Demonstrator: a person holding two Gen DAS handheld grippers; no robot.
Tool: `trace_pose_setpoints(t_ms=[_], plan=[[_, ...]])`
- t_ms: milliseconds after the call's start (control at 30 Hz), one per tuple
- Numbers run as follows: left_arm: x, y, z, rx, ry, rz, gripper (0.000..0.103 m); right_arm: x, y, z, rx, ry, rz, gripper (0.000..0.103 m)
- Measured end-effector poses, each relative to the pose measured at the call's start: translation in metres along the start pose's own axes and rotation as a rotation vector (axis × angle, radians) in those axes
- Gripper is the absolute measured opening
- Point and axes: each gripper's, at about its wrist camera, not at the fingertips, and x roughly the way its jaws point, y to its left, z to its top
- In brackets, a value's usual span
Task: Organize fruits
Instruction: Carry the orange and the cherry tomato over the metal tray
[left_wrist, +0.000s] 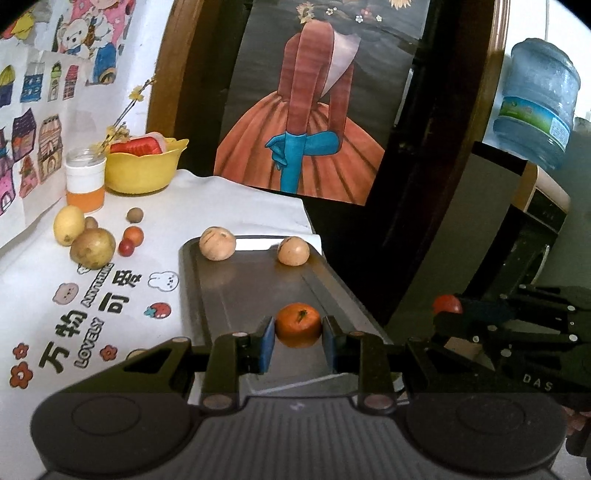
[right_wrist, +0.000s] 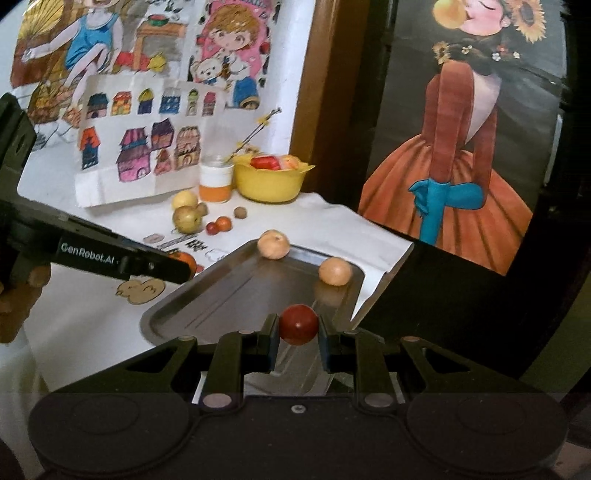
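Note:
In the left wrist view my left gripper (left_wrist: 298, 334) is shut on an orange tangerine (left_wrist: 298, 324), held over the near end of a grey metal tray (left_wrist: 236, 295). Two tan round fruits (left_wrist: 218, 243) (left_wrist: 293, 251) rest at the tray's far end. In the right wrist view my right gripper (right_wrist: 298, 334) is shut on a small dark red fruit (right_wrist: 298, 324) above the tray's (right_wrist: 207, 299) near right edge. The same tan fruits (right_wrist: 273, 244) (right_wrist: 335, 271) lie beyond it. The left gripper (right_wrist: 183, 266) reaches in from the left, its tangerine (right_wrist: 187, 260) partly hidden.
Loose on the printed white tablecloth left of the tray lie a lemon (left_wrist: 68, 225), a yellow-brown fruit (left_wrist: 92, 248) and several small red, orange and brown fruits (left_wrist: 129, 240). A yellow bowl (left_wrist: 140, 170) and a jar (left_wrist: 85, 181) stand by the wall. The table edge drops off just right of the tray.

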Motion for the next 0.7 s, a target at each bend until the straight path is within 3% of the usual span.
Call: trace_pose_setpoints(t_ms=[700], plan=[[0.081,0.029,0.034,0.036,0.061,0.072,0.030,0.109,-0.035,0.020,0.098,-0.009,0.067,0.024]])
